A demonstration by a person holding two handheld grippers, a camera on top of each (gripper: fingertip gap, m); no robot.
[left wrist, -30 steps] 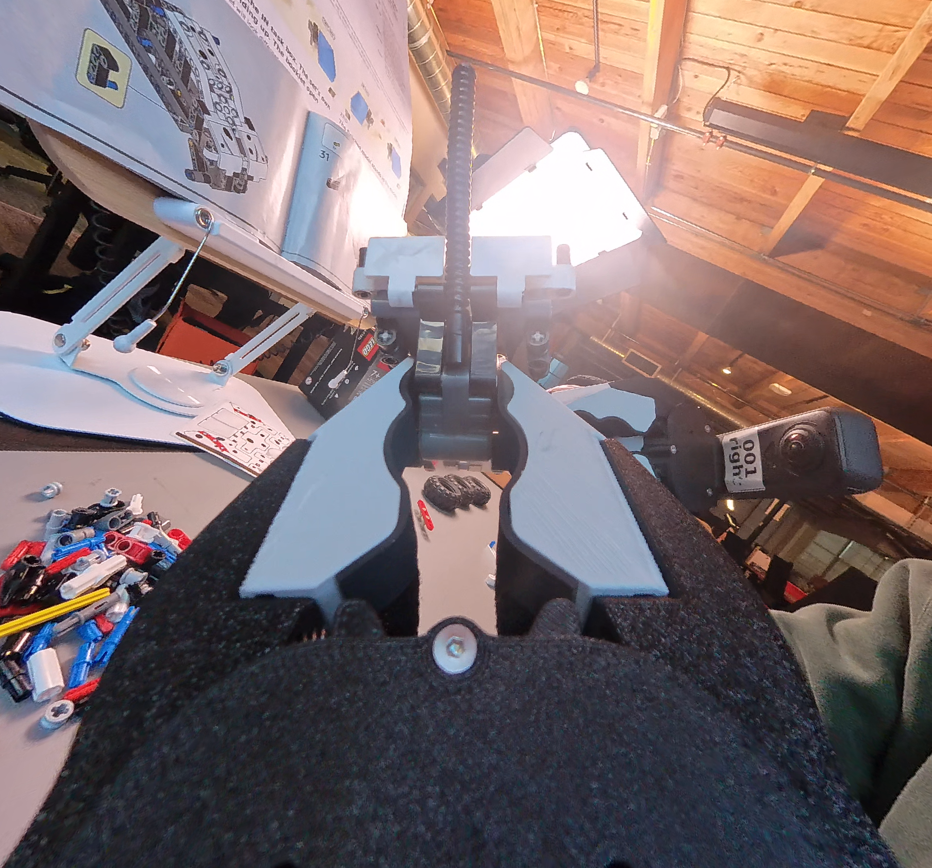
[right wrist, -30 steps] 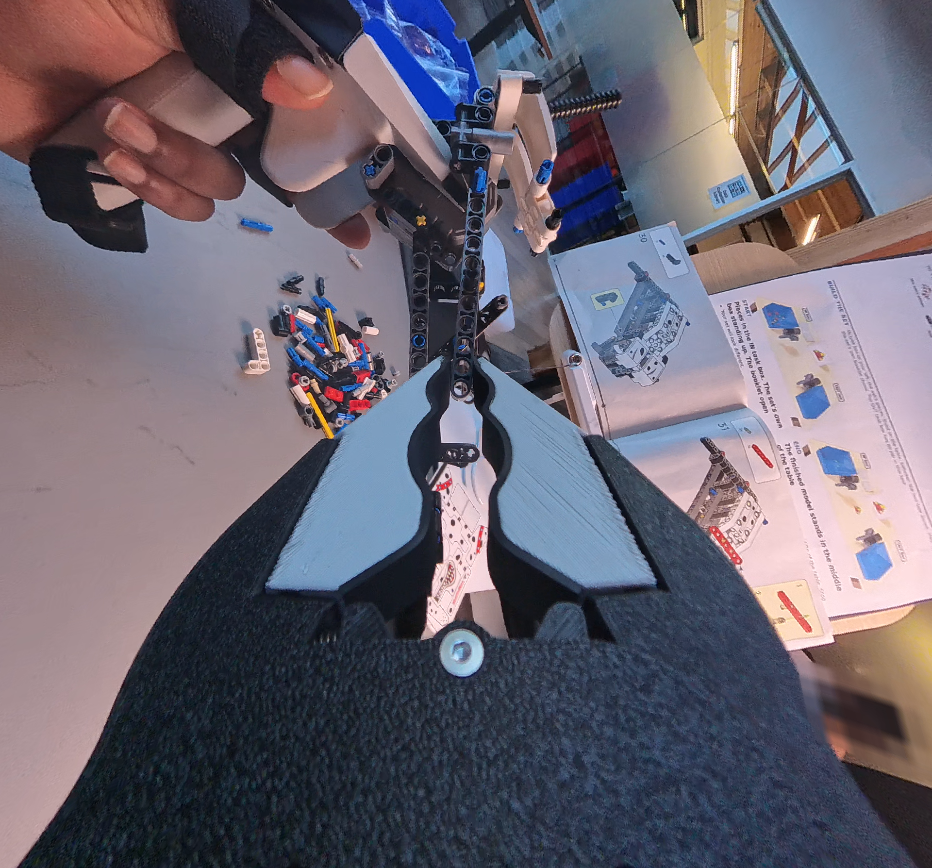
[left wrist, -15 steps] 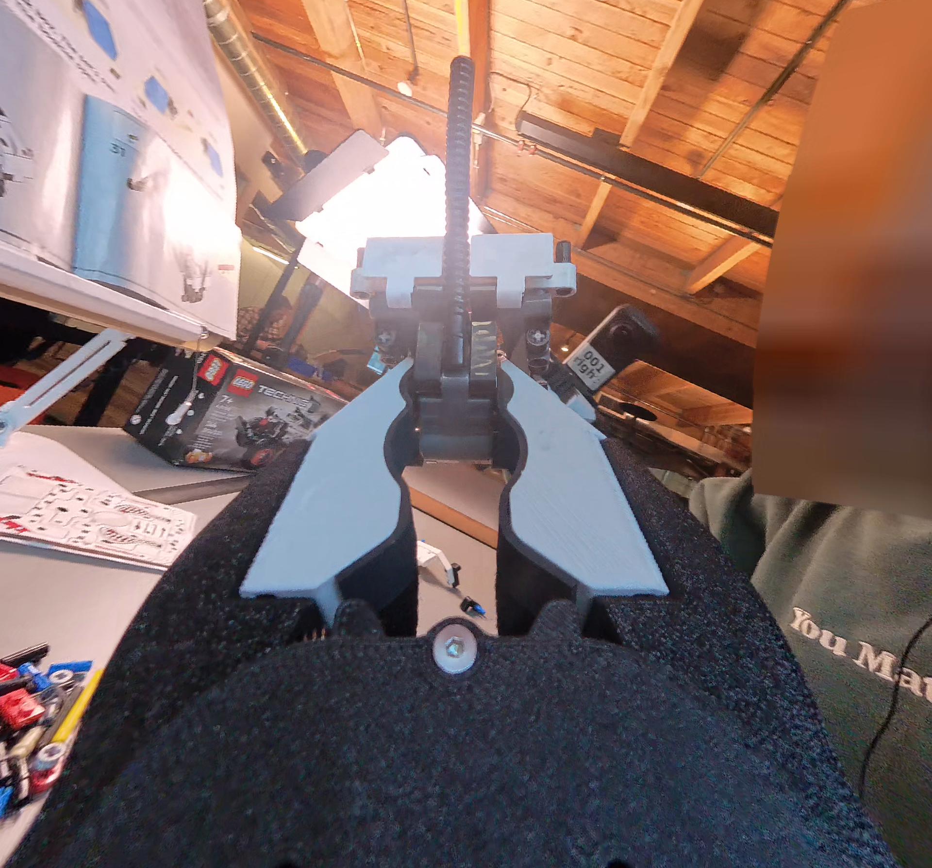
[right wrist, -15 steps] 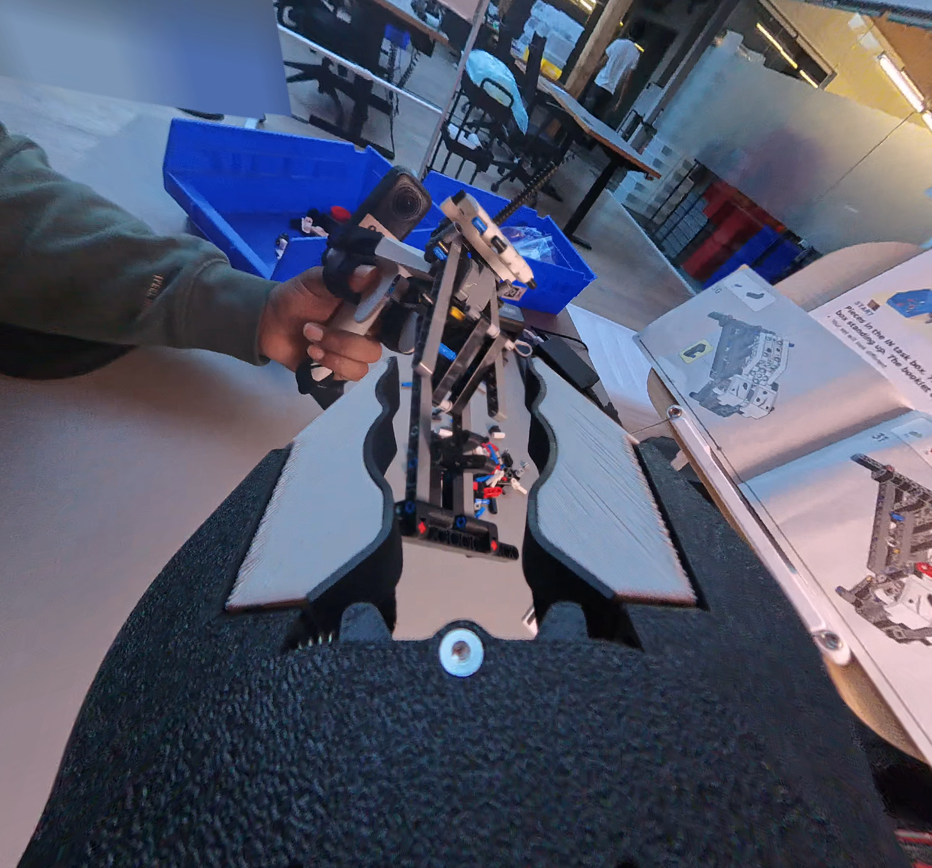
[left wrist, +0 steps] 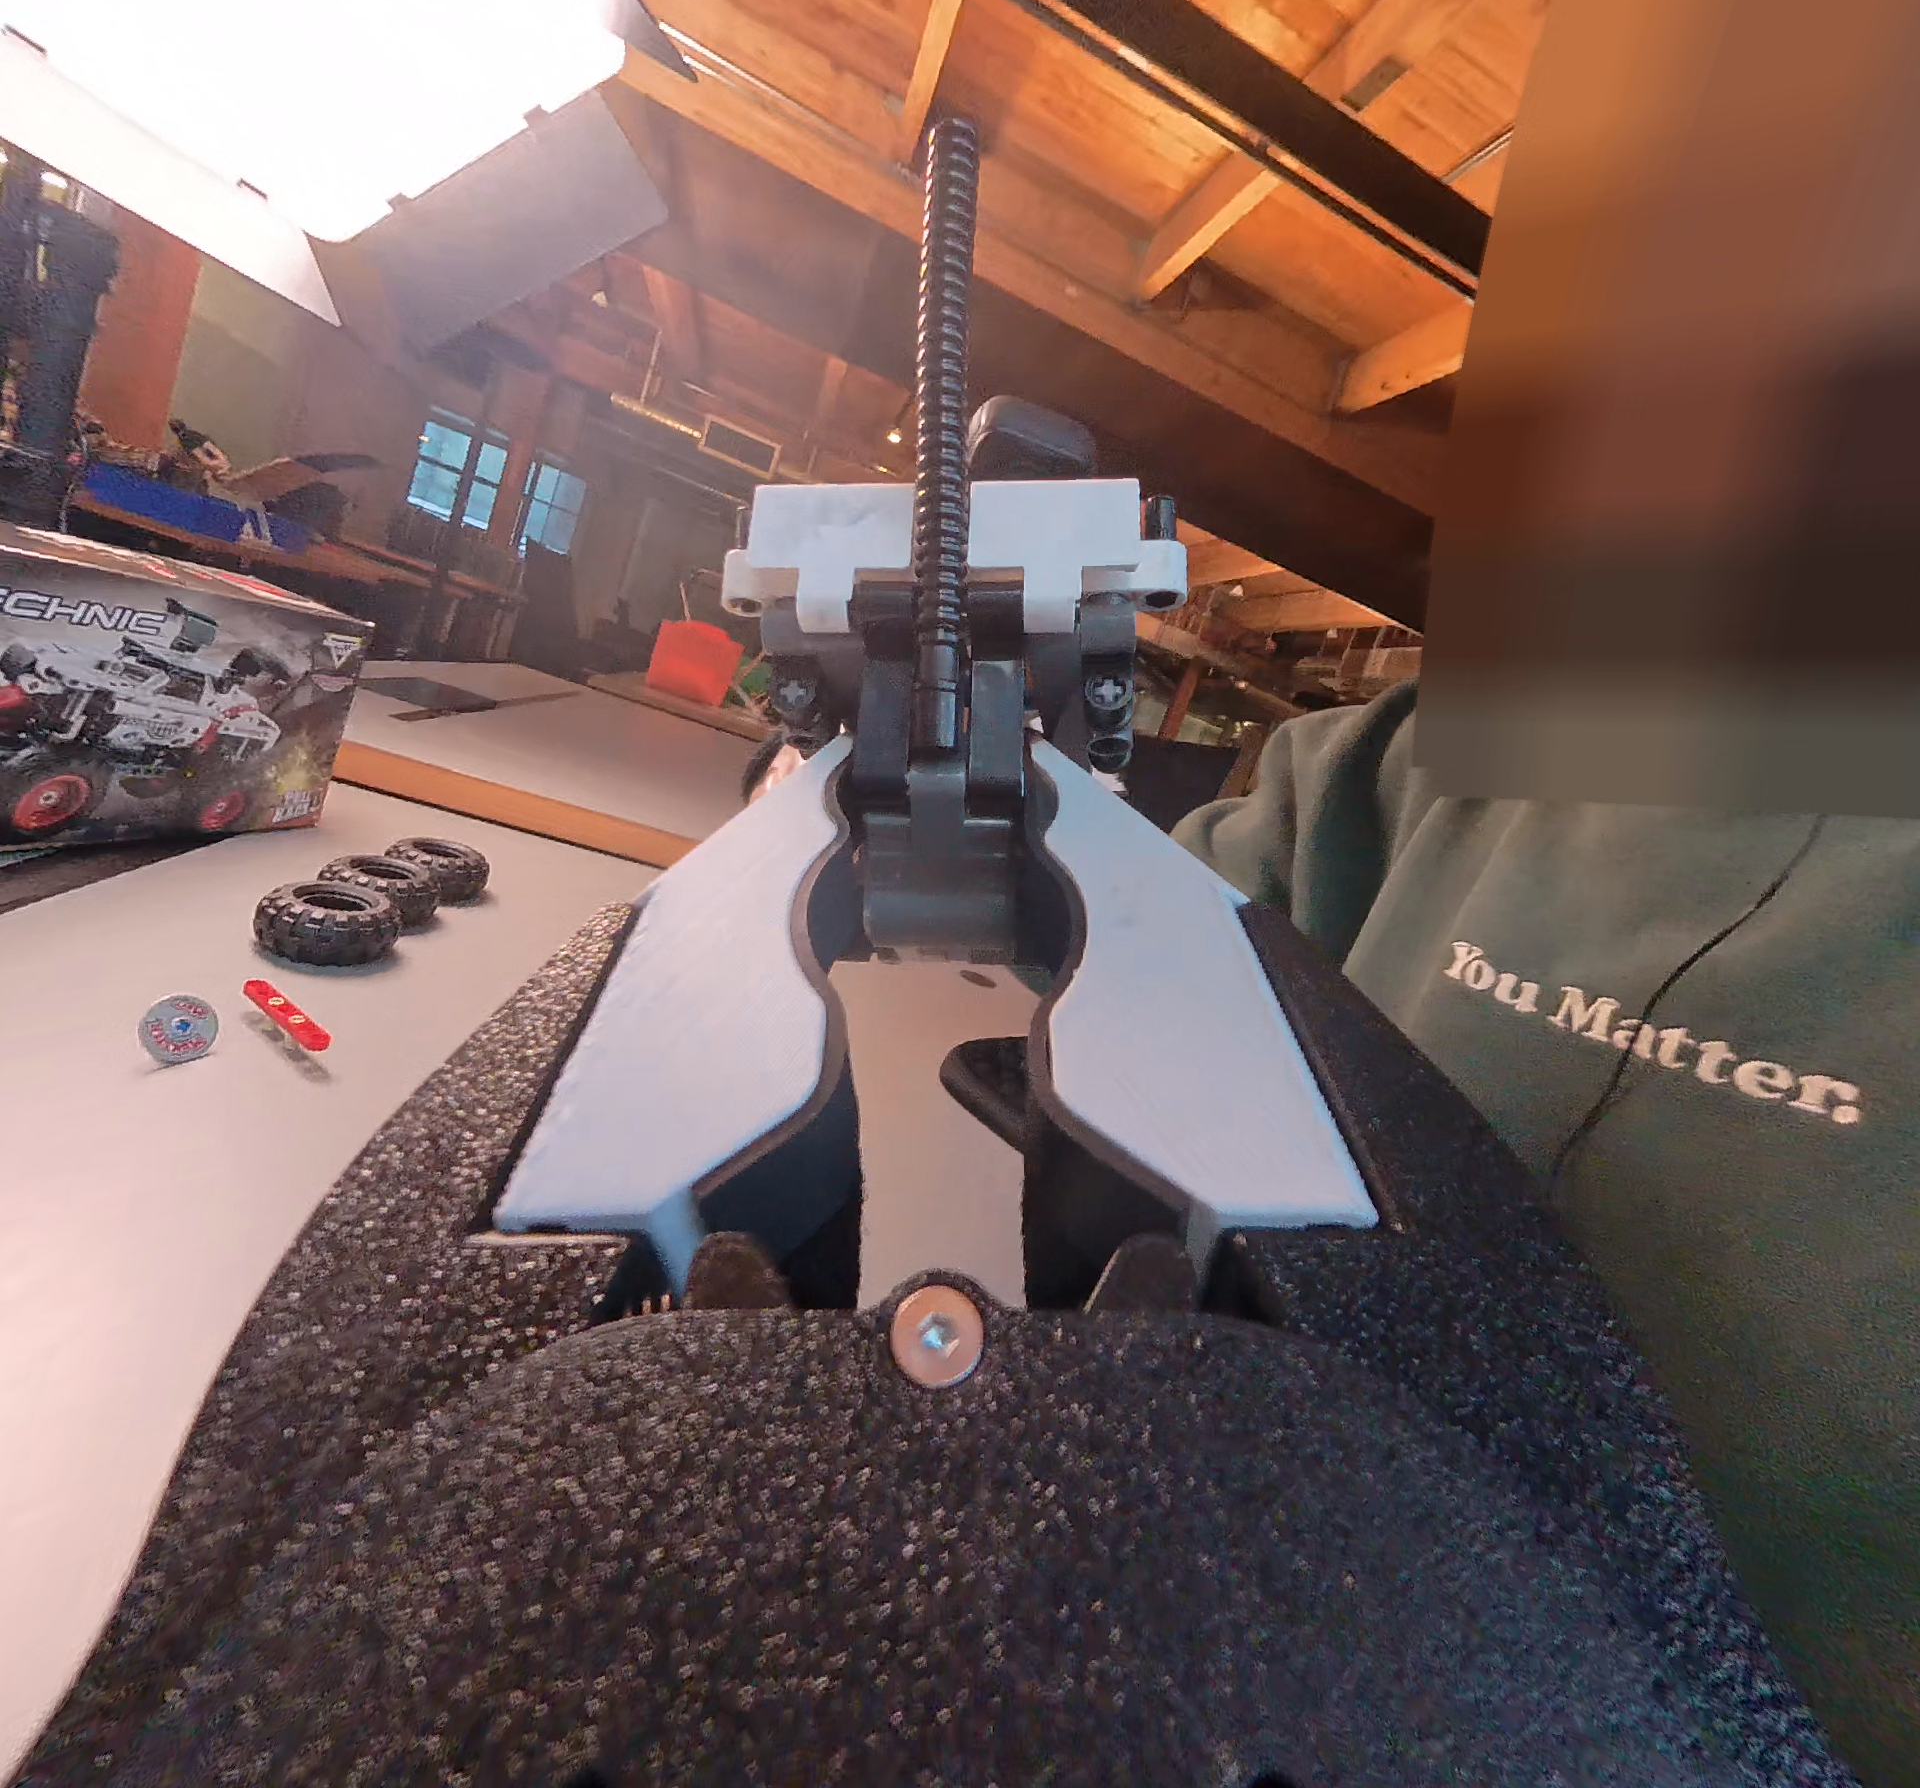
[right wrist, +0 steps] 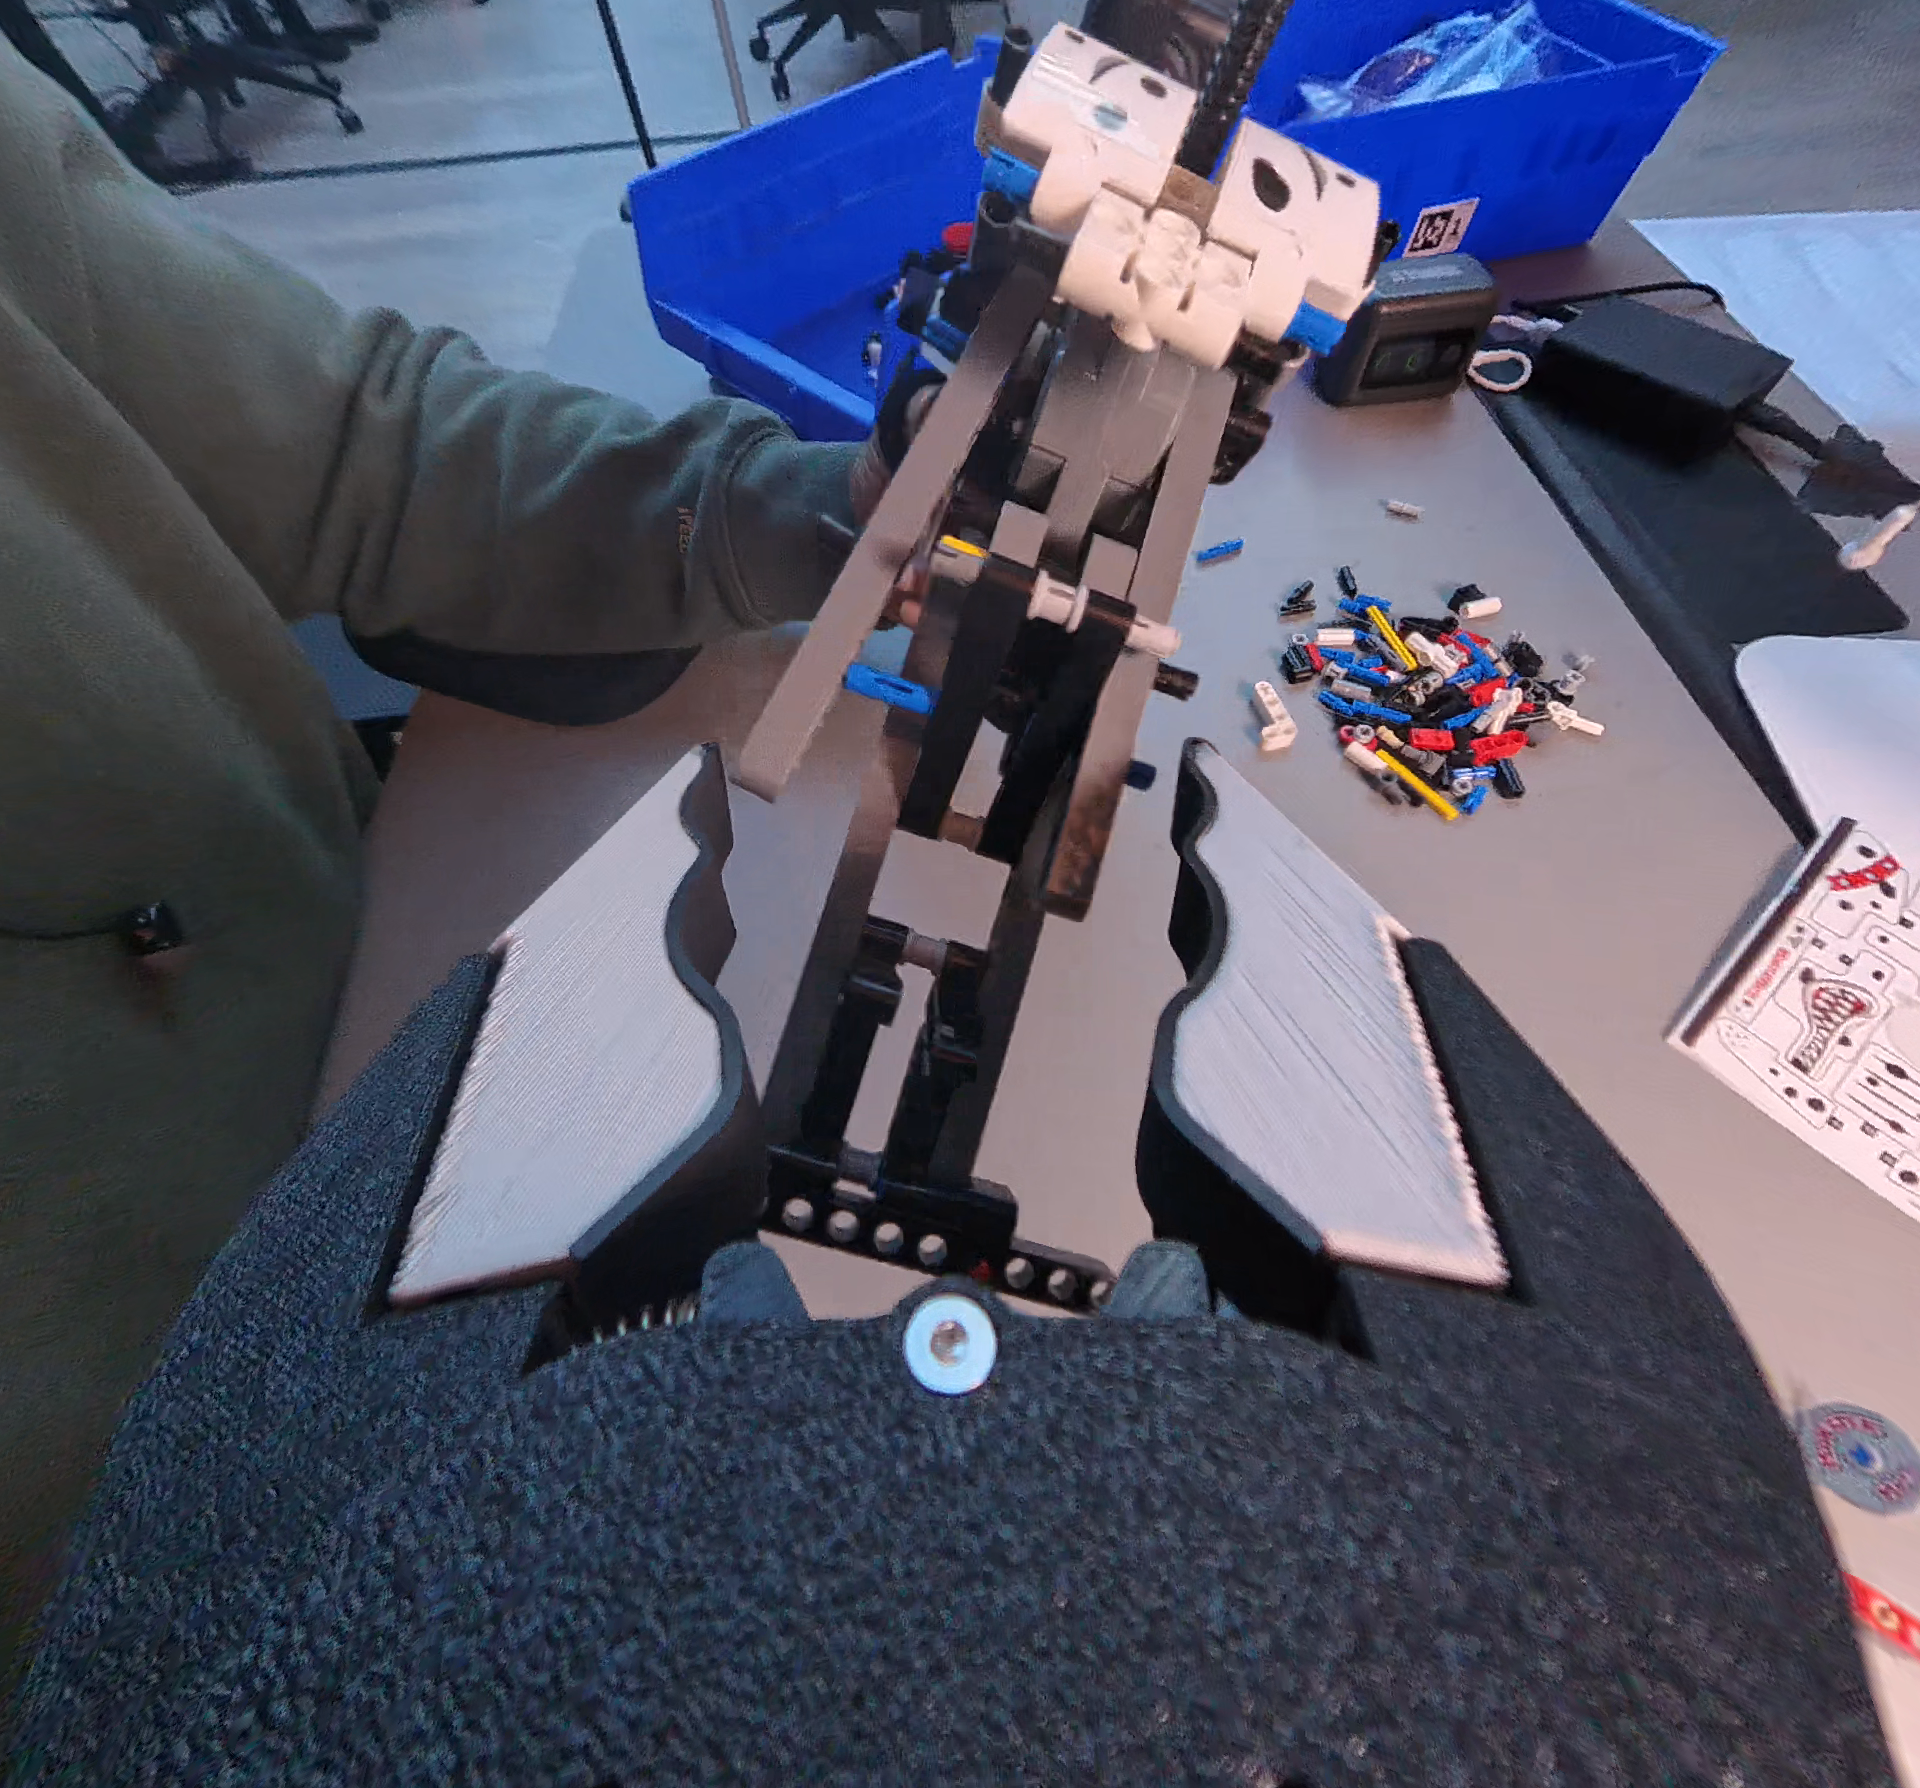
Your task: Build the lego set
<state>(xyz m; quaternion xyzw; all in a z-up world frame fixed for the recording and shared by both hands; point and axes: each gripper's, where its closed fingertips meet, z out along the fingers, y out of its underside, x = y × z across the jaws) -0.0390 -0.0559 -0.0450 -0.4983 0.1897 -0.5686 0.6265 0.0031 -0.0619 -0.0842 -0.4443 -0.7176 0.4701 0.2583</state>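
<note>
Our left gripper (left wrist: 940,782) clamps the lego frame (right wrist: 1039,678); our right gripper (right wrist: 951,762), spread wide and empty, could knock its loose beams.

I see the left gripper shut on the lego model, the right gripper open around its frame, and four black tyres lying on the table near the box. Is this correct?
Not quite: there are three black tyres, not four, as the left wrist view shows. The rest holds: the left gripper is shut on the lego model, and the right gripper is open around its frame, with the tyres on the table near the box.
</note>
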